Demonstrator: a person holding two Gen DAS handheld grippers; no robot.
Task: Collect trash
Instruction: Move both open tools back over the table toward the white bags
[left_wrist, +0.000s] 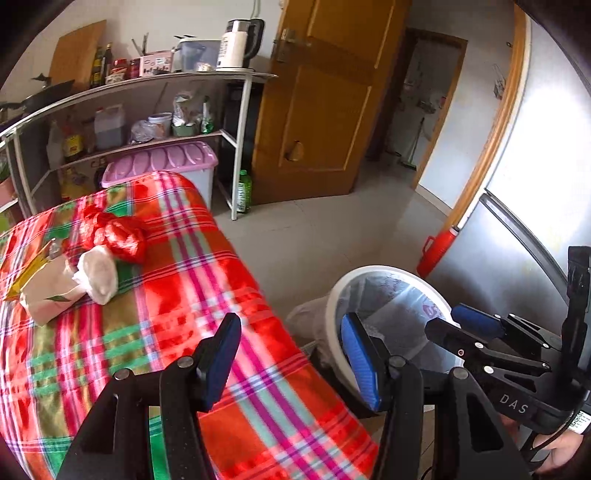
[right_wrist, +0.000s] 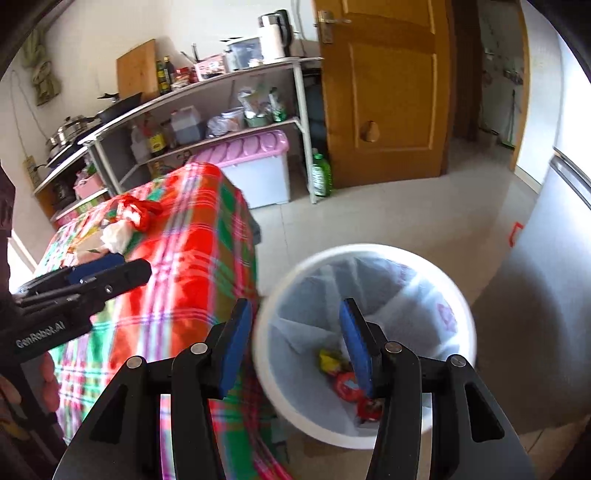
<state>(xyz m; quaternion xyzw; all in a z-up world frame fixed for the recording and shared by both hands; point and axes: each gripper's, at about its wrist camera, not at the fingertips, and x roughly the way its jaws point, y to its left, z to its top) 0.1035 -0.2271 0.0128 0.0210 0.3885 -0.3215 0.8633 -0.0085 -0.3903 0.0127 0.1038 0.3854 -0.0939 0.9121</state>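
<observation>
Woven plaid cloth (left_wrist: 207, 266), matt, draped over the table. On that cloth: crinkly glossy red plastic bag (left_wrist: 110, 232), soft white tissue (left_wrist: 96, 275). Beside the cloth: smooth white plastic bin (right_wrist: 369, 254), thin translucent liner (right_wrist: 406, 295). Behind it, varnished wooden door (left_wrist: 325, 110).

A wooden door (right_wrist: 388, 92) stands open at the back, a green bottle (right_wrist: 322, 175) on the tiled floor (right_wrist: 406, 221) just beside it. Along the wall runs a metal shelf rack (left_wrist: 147, 85) carrying a white kettle (left_wrist: 238, 42), sauce bottles (left_wrist: 101, 64) and a leaning cutting board (right_wrist: 137, 70). A storage box with a pink lid (left_wrist: 162, 162) sits under the rack. A silver refrigerator (left_wrist: 517, 206) fills the right side, a red flask (left_wrist: 437, 251) standing against it.
</observation>
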